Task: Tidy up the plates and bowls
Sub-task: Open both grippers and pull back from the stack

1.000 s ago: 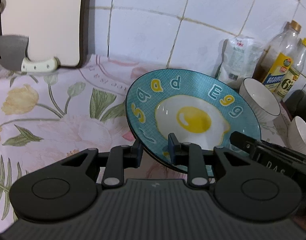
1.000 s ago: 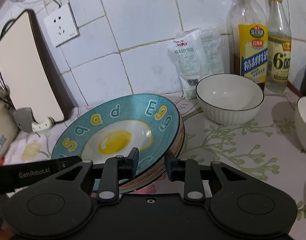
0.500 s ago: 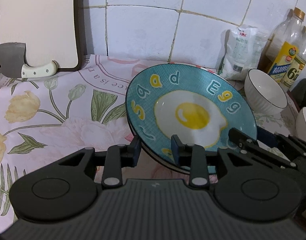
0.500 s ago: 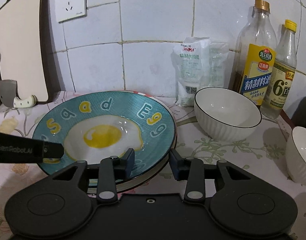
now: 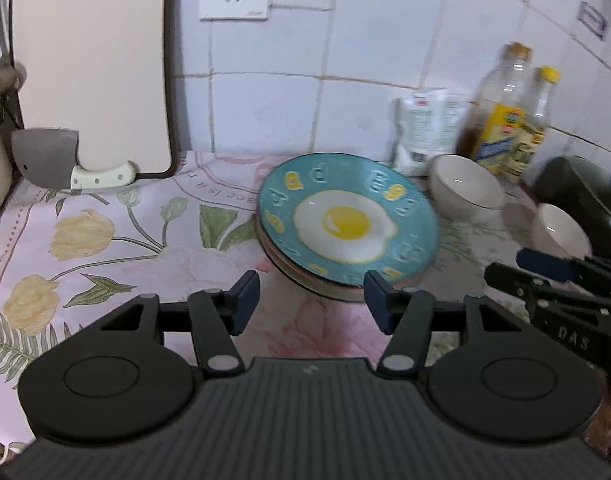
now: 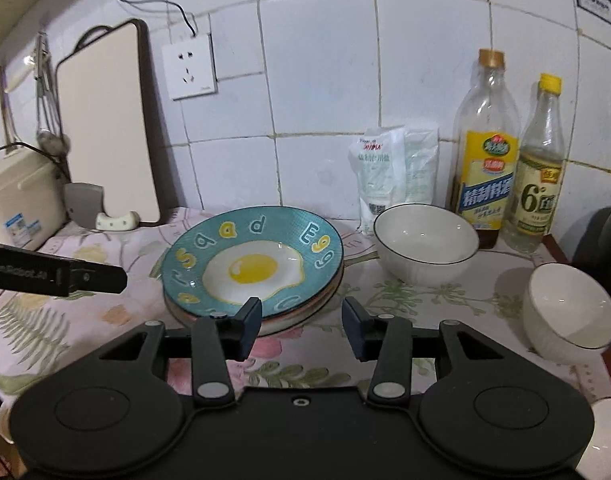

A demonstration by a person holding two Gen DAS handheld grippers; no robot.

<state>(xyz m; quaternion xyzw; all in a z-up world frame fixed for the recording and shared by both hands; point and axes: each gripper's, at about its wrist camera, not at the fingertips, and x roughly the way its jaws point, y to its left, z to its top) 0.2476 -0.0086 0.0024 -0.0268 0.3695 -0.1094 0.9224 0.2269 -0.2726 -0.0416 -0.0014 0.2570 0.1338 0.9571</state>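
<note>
Opening over the desk [image 6: 425, 300], the left gripper [image 5: 311, 300] and right gripper [image 6: 301, 322] are releasing the egg plate [image 6: 253, 260], nothing between them; bowls [image 6: 425, 240] seem next.

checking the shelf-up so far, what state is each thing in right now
egg plate: on top of a plate stack, released
big bowl: upright, empty, on the cloth
small bowl: tilted, empty, apart from the big bowl
left tongs: opening, nothing between them
right tongs: opening, nothing between them
cleaver: lying by the cutting board
</note>
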